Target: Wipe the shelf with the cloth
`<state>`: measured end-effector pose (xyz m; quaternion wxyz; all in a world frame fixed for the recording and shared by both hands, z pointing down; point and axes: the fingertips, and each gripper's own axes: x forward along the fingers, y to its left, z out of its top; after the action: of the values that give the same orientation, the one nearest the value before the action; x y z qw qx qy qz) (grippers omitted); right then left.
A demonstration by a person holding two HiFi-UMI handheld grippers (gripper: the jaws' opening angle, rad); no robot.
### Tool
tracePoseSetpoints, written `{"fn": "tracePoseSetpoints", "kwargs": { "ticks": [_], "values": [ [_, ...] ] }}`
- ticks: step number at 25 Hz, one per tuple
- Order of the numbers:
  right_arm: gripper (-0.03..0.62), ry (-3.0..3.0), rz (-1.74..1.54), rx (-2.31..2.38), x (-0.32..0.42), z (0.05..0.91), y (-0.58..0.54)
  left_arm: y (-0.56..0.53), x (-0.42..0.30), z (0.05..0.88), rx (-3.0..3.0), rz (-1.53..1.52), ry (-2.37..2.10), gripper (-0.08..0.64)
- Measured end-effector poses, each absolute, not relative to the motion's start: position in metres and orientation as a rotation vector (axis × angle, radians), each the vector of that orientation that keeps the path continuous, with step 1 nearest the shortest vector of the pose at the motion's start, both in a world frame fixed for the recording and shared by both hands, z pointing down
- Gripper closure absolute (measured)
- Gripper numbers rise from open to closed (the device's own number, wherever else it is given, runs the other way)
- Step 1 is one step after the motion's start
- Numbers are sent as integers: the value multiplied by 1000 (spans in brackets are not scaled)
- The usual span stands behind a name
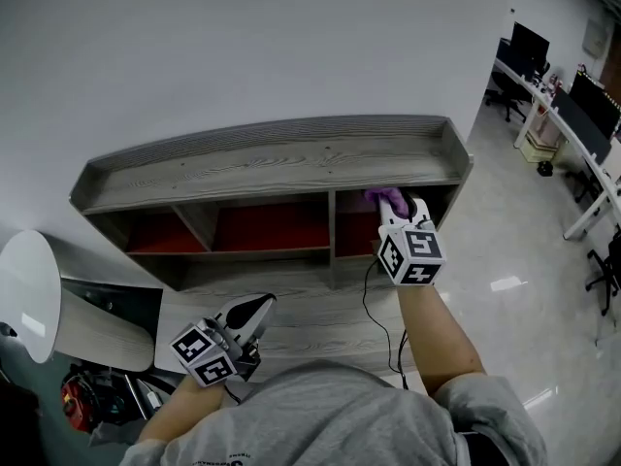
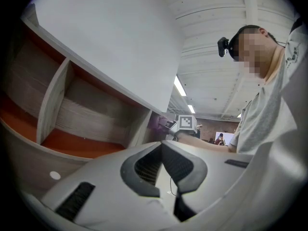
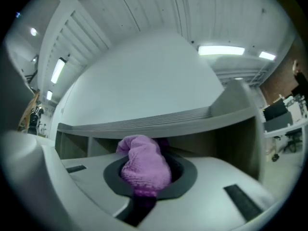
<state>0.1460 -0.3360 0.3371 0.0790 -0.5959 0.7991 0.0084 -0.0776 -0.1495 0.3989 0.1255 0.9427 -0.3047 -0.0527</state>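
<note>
Three compartments (image 1: 272, 226), and the cloth (image 3: 144, 170) sits at the rightmost one's mouth, clamped in the right gripper (image 1: 396, 207); left gripper (image 1: 254, 311) idle, jaws together, empty. Most of the shelf (image 1: 272, 158) remains to wipe, I'd judge.

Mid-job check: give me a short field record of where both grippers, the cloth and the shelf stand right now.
shelf: grey wood-grain unit, three open compartments with red lining
cloth: purple, bunched between the right gripper's jaws
right gripper: shut on the cloth, at the mouth of the right compartment, just under the top board
left gripper: jaws together, nothing between them, held low, short of the compartments
cloth touching shelf: cannot tell
</note>
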Motion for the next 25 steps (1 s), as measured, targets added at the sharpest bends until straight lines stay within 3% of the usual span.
{"fn": "tracePoseSetpoints", "kwargs": {
  "ticks": [5, 12, 18, 25],
  "values": [
    [529, 2133, -41, -2045, 256, 339, -326, -155, -65, 394, 2766, -157, -843, 546],
    [528, 2134, -25, -2142, 263, 339, -321, -158, -60, 393, 2787, -158, -792, 545],
    [525, 2522, -74, -1843, 214, 350, -289, -164, -83, 387, 2812, -193, -846, 546],
    [525, 2746, -359, -1518, 135, 433, -216, -172, -119, 398, 2750, -214, -995, 546]
  ]
}}
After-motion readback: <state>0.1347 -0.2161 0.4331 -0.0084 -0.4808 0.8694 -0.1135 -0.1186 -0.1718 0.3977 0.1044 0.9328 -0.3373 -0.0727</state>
